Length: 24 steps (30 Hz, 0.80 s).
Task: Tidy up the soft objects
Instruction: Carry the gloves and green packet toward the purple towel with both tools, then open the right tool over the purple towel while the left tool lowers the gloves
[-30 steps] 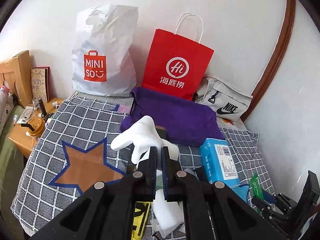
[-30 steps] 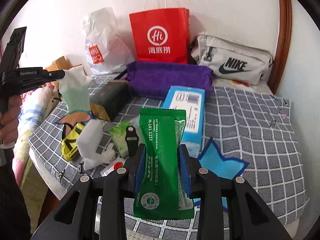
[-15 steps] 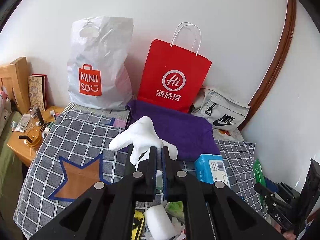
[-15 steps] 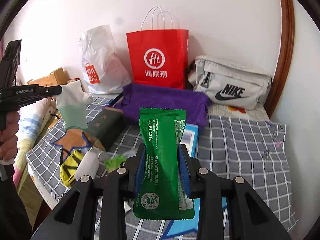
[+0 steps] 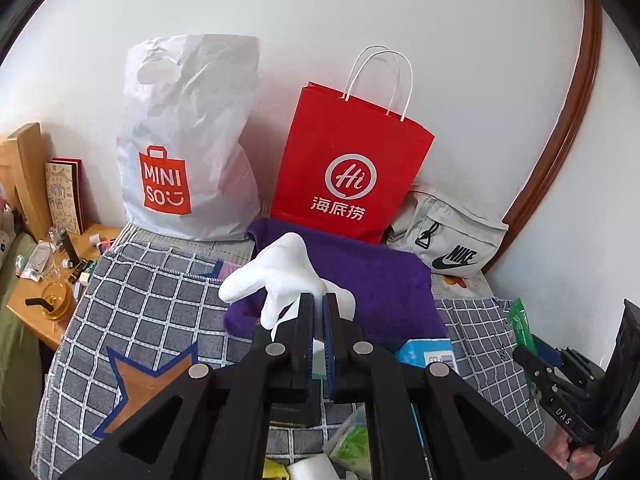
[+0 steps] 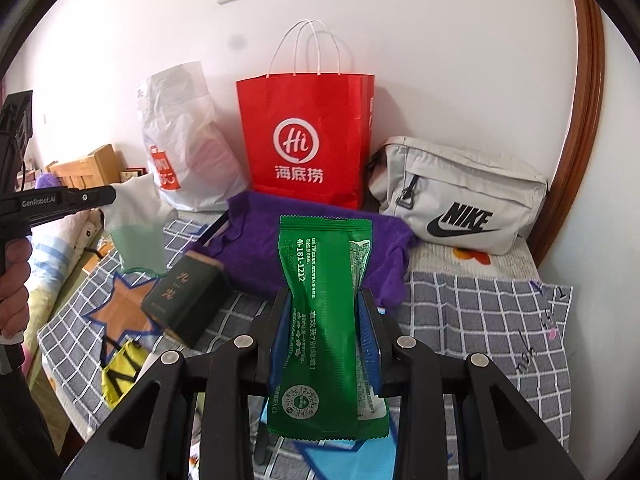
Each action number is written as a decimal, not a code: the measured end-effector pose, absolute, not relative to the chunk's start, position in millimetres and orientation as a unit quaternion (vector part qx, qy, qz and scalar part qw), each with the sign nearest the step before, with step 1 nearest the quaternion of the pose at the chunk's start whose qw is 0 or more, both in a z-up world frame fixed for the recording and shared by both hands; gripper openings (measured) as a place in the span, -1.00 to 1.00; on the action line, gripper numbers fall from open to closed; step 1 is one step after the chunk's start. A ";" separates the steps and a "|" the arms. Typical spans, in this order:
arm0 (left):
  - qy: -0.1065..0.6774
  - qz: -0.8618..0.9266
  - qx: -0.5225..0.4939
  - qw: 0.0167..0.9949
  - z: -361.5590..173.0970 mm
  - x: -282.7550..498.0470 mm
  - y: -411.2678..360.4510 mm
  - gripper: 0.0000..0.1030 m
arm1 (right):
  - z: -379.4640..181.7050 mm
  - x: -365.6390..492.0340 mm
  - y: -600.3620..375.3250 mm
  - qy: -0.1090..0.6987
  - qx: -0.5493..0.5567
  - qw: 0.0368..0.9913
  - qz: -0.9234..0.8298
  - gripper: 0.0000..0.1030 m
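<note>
Looking along the left hand-held gripper, its jaws are clenched tight on a white fabric glove with a pale green cuff, whose fingers stick up just past the tips. Beyond the glove lies a folded purple towel on the grey checked bed cover; further back against the wall stand a white plastic shopping bag and a red paper carrier bag, with a grey sling bag to their right.

Over to the right wrist view: the right hand-held gripper is grasping a green foil sachet, held upright between the pads. Off to its left, the other hand-held gripper holds the glove in the air above a dark green box.
</note>
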<state>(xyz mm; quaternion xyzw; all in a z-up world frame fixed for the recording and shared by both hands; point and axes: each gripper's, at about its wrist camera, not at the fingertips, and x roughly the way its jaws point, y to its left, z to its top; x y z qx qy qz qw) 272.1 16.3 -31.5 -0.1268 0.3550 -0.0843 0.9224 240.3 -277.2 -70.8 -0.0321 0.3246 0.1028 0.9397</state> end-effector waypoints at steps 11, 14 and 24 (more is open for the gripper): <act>0.378 -0.085 -0.121 0.914 -54.1 322.3 13.1 -0.90 | -78.8 294.2 -280.3 0.331 -0.029 0.938 0.096 -0.38; 0.384 -0.089 -0.120 0.911 -61.1 339.2 11.0 -0.90 | -86.4 313.4 -280.1 0.339 -0.028 0.935 0.097 -0.38; 0.405 -0.104 -0.106 0.902 -80.8 400.2 -5.1 -0.90 | -113.9 377.2 -287.4 0.363 -0.032 0.926 0.095 -0.37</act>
